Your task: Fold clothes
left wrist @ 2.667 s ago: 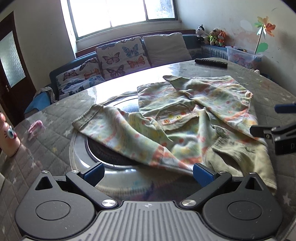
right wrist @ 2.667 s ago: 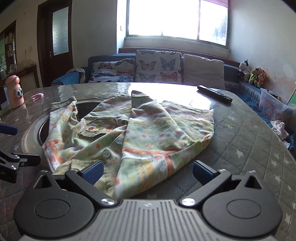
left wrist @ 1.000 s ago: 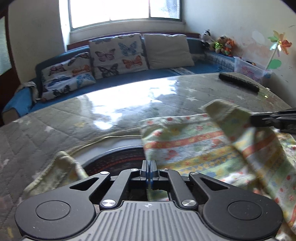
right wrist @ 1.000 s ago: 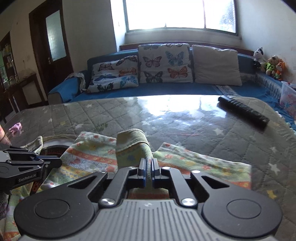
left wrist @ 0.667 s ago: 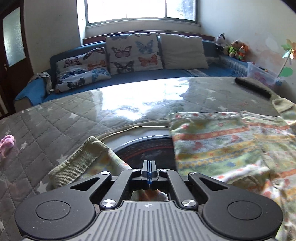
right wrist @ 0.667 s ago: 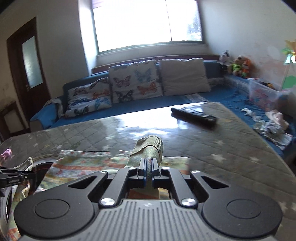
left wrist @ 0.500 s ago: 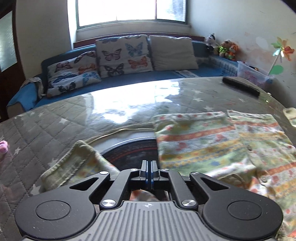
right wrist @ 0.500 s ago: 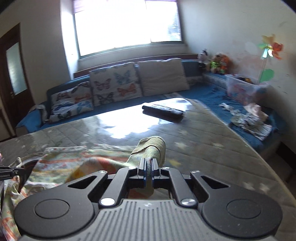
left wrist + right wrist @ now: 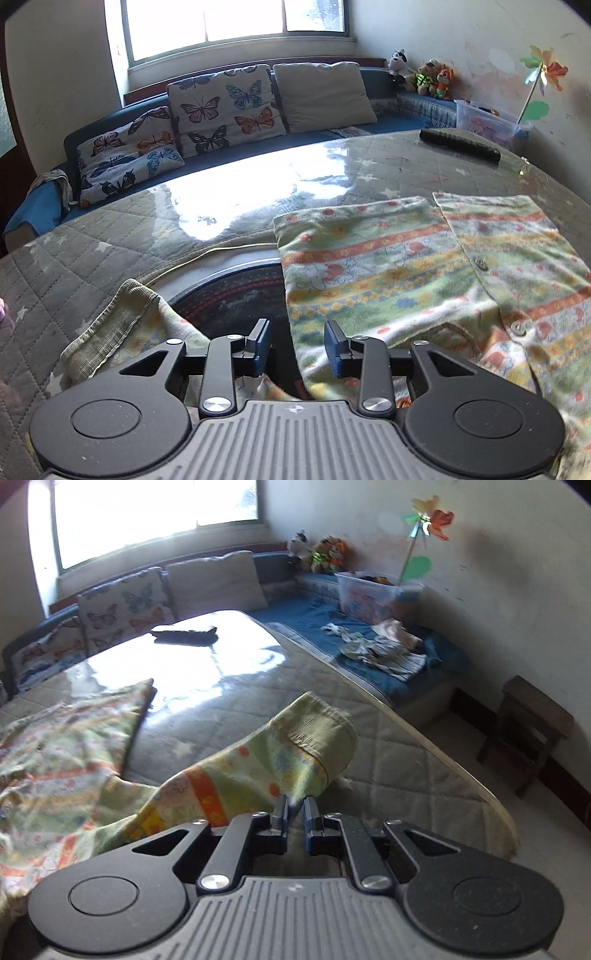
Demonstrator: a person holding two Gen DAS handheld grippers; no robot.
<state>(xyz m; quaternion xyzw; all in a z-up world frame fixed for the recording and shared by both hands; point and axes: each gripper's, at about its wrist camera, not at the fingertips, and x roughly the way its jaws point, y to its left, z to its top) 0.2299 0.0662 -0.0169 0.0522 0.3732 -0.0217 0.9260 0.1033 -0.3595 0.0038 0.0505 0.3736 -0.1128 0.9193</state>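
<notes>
Clear bin (image 9: pixel 373 598) holds dark, unclear items; left gripper (image 9: pixel 297 341) spread wide over shirt (image 9: pixel 424 266); right gripper (image 9: pixel 294 816) slightly parted at blurred sleeve (image 9: pixel 295 753), grip unclear

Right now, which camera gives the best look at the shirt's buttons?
The left wrist view: the shirt lies spread flat there, with two buttons clear along its front edge. The right wrist view shows mostly a blurred sleeve cuff and rumpled fabric, with no buttons discernible.
</notes>
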